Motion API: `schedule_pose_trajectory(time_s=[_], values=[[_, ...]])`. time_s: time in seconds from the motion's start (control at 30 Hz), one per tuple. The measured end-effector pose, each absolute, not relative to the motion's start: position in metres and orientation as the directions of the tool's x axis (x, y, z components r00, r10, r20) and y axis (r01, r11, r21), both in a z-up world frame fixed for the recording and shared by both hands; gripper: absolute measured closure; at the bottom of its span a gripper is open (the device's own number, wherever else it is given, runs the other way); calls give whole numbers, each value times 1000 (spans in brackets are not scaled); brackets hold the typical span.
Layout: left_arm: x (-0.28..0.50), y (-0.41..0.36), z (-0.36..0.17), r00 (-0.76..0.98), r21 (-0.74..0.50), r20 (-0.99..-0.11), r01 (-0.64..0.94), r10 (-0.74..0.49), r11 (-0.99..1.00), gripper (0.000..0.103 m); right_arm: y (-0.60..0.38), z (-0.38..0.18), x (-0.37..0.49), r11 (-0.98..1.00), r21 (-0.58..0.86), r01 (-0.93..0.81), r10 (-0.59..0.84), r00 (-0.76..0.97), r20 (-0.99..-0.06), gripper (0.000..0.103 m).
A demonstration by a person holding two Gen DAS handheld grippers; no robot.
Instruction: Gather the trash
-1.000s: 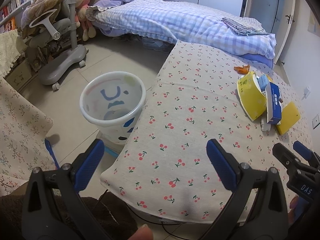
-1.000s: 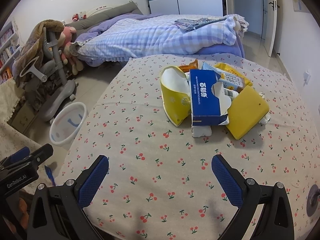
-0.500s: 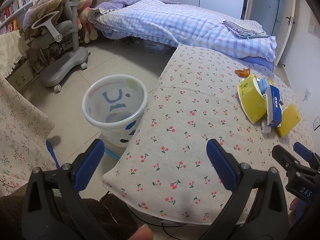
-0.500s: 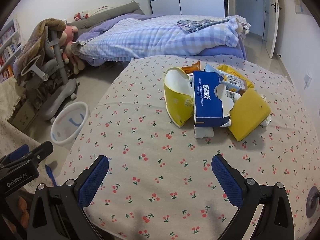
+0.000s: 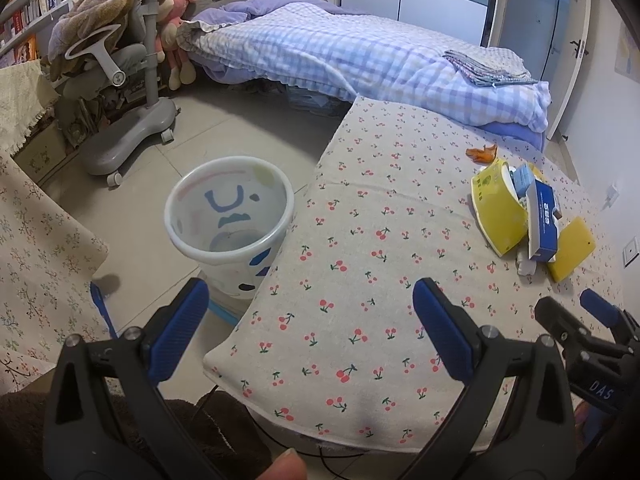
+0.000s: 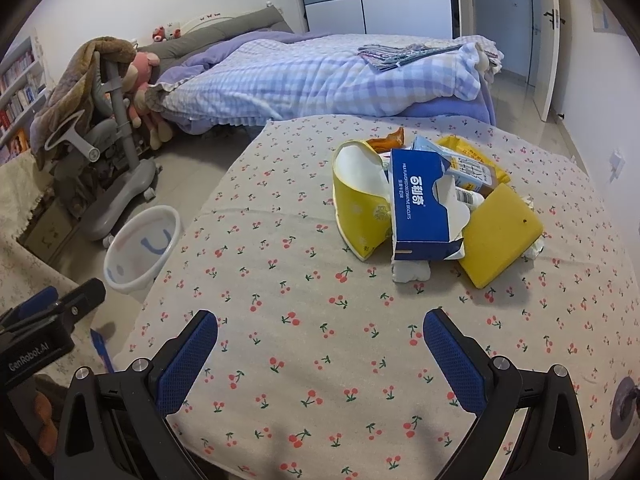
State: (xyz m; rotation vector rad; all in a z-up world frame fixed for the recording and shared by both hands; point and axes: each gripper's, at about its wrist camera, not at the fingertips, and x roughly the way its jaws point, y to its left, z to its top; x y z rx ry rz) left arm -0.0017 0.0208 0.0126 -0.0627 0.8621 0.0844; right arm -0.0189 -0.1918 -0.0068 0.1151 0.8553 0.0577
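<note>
A pile of trash lies on the cherry-print tablecloth (image 6: 280, 304): a blue biscuit box (image 6: 420, 208), a bent yellow paper cup (image 6: 360, 208), a yellow sponge-like slab (image 6: 500, 236), an orange wrapper (image 6: 390, 140) and a crumpled white tissue (image 6: 410, 272). The pile also shows at the right in the left wrist view (image 5: 516, 216). A white bin (image 5: 230, 216) stands on the floor left of the table. My left gripper (image 5: 310, 328) is open and empty over the table's near left corner. My right gripper (image 6: 320, 356) is open and empty, short of the pile.
A bed with a checked quilt (image 6: 320, 76) stands behind the table. A grey chair (image 5: 124, 92) draped with a brown blanket stands at the left by bookshelves. A floral cloth (image 5: 36, 264) hangs at the near left. A blue object (image 5: 102, 312) lies on the floor by the bin.
Both grippers have drawn back and risen slightly; the table and pile look a little farther away. Both stay open and empty.
</note>
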Motion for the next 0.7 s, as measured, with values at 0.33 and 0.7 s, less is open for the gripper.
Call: schedule_pose_trajectory(time_s=[0.33,0.7], values=[[-2,20,10,648,-8,-760,-101,59,995,1,-193,-7,-21,993,122,-7,96,661,-744,0],[-2,20,10,648,-1,-759,-103,66,995,1,-198,-1,-24,992,128,4,91,675,-732,0]])
